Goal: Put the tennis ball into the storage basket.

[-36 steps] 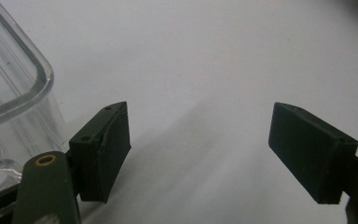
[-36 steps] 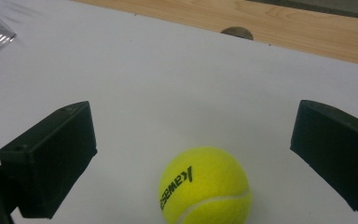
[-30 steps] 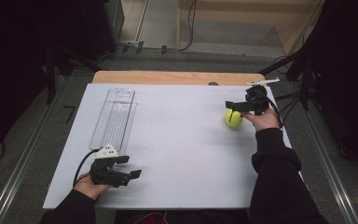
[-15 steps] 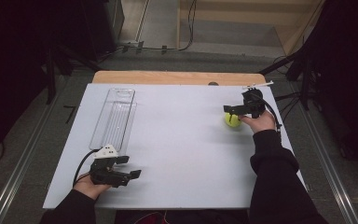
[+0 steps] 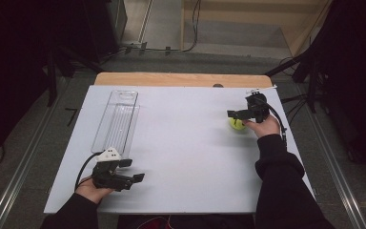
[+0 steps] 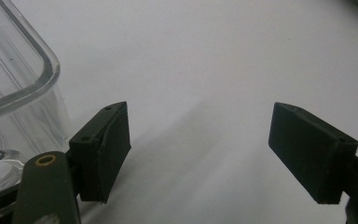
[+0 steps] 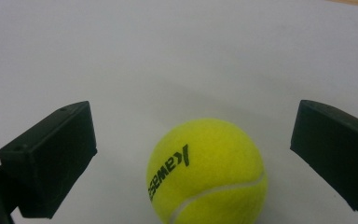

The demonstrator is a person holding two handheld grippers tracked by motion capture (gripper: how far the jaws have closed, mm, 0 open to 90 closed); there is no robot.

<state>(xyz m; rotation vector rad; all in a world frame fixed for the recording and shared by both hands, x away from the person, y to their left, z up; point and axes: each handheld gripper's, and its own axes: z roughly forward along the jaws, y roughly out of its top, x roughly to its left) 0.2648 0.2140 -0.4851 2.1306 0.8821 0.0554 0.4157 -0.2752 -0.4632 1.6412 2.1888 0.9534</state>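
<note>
High view pictures show a white table [image 5: 186, 157] with a yellow tennis ball [image 5: 238, 124] lying near its right side. The right gripper [image 5: 240, 114] is held just over the ball by a hand in a black sleeve [image 5: 279, 167]. Its jaws are spread wide apart, and the ball is seen between them in the right gripper view, where the ball [image 7: 206, 170] sits on the table, low in the picture and a bit nearer the right jaw. Neither jaw is touching the ball there; white table can be seen on both sides of it. Black letters are printed on the ball. The left gripper [image 5: 132, 171] is held low at the near left corner of the table, well apart from the ball. Its jaws are also spread apart, and nothing is held between them, as is seen in the left gripper view. A clear plastic tray [image 5: 116, 119] is laid on the left part of the table, just beyond the left gripper. A rounded corner of the tray [image 6: 23, 88] is seen beside the left jaw in the left gripper view.
</note>
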